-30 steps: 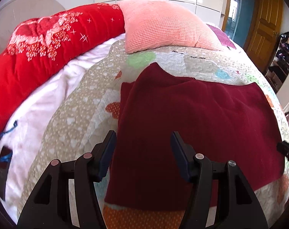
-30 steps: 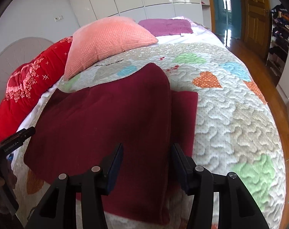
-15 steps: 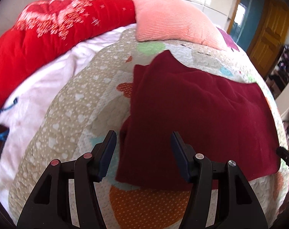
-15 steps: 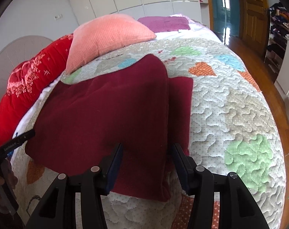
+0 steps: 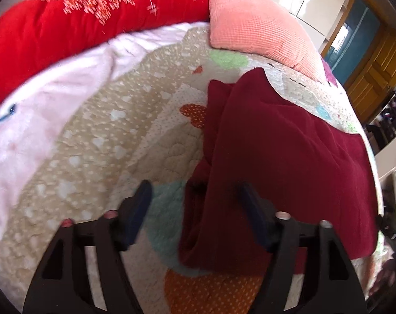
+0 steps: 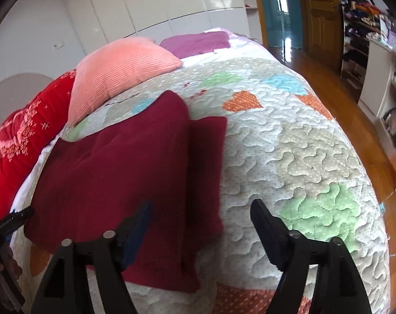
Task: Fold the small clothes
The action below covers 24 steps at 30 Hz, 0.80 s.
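Note:
A dark red garment (image 5: 276, 162) lies flat on the quilted bed, folded over itself with layered edges at both ends; it also shows in the right wrist view (image 6: 124, 172). My left gripper (image 5: 195, 191) is open and empty, its jaws astride the garment's near left corner. My right gripper (image 6: 201, 209) is open and empty, over the garment's near right edge where a lower layer sticks out. The left gripper's tip shows at the left edge of the right wrist view (image 6: 11, 222).
The patchwork quilt (image 6: 302, 144) covers the bed. A salmon pillow (image 6: 119, 70), a red duvet (image 5: 80, 13) and a purple cloth (image 6: 195, 43) lie at the far side. White sheet (image 5: 41, 104) at left. Wooden floor (image 6: 341, 99) and shelves (image 6: 380, 60) at right.
Both grippers have drawn back toward the garment's near edge. The left has shifted left to the corner, the right has shifted right to the edge. Both stay open.

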Motion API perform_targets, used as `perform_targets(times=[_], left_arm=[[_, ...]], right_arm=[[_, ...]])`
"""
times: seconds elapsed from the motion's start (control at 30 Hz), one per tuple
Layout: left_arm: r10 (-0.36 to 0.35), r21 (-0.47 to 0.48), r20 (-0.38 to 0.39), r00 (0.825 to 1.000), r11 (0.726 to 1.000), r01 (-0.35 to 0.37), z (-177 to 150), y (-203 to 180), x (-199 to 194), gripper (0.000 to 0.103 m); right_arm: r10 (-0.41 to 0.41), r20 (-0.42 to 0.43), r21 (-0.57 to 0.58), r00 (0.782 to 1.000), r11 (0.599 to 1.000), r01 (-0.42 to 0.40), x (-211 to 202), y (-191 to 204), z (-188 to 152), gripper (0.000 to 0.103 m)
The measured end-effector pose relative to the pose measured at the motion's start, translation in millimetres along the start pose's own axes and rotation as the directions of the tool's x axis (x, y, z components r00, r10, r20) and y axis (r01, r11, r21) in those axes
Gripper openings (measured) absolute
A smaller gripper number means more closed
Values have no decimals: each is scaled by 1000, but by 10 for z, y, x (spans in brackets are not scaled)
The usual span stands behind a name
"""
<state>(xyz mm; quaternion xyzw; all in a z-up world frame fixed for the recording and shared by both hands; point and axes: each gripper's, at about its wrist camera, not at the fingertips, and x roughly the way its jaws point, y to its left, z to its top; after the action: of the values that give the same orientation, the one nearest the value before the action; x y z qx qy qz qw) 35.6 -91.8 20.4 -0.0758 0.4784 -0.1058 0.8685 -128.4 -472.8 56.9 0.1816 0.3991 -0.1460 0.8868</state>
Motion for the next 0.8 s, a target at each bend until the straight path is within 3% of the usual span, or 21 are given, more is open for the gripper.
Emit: perform_targets(times=[0.1, 0.23, 0.33, 0.4, 0.43, 0.47, 0.5, 0.53, 0.6, 0.73, 0.8], left_arm=[[-41, -20, -34, 999, 999, 40, 83, -3, 153, 79], [-85, -33, -79, 993, 996, 83, 170, -69, 343, 102], [-76, -2, -93, 993, 997, 77, 215, -150, 417, 102], [-73, 16, -103, 992, 997, 75, 238, -209, 404, 90], [-91, 26, -103, 991, 995, 94, 242, -236, 373, 65], [-119, 39, -113, 986, 992, 124, 247, -282, 328, 47], [-109, 50, -108, 988, 992, 115, 248, -307, 284, 40], [-101, 69, -96, 990, 992, 108, 244, -339, 212, 25], [-135, 70, -96, 986, 987, 142, 237, -323, 78, 22], [-289, 13, -105, 952, 956, 291, 162, -156, -368, 21], [-304, 12, -115, 946, 951, 308, 64, -123, -552, 21]], right_arm=[[23, -38, 16, 999, 1000, -23, 175, -113, 55, 76], [108, -42, 22, 993, 994, -107, 348, -113, 142, 78], [113, -34, 7, 993, 994, -113, 443, -39, 173, 82], [137, -25, 20, 990, 990, -136, 484, -8, 204, 79], [154, -24, 24, 988, 988, -154, 496, 17, 215, 59], [166, -27, 27, 986, 986, -166, 503, 44, 222, 51], [153, -25, 25, 988, 988, -153, 492, 75, 233, 41], [147, -13, 16, 989, 989, -147, 446, 104, 243, 25], [157, 0, 19, 988, 987, -157, 355, 116, 246, 19], [262, 39, 27, 964, 964, -263, -85, 82, 252, 17], [279, 50, -9, 959, 960, -279, -331, 119, 182, 17]])
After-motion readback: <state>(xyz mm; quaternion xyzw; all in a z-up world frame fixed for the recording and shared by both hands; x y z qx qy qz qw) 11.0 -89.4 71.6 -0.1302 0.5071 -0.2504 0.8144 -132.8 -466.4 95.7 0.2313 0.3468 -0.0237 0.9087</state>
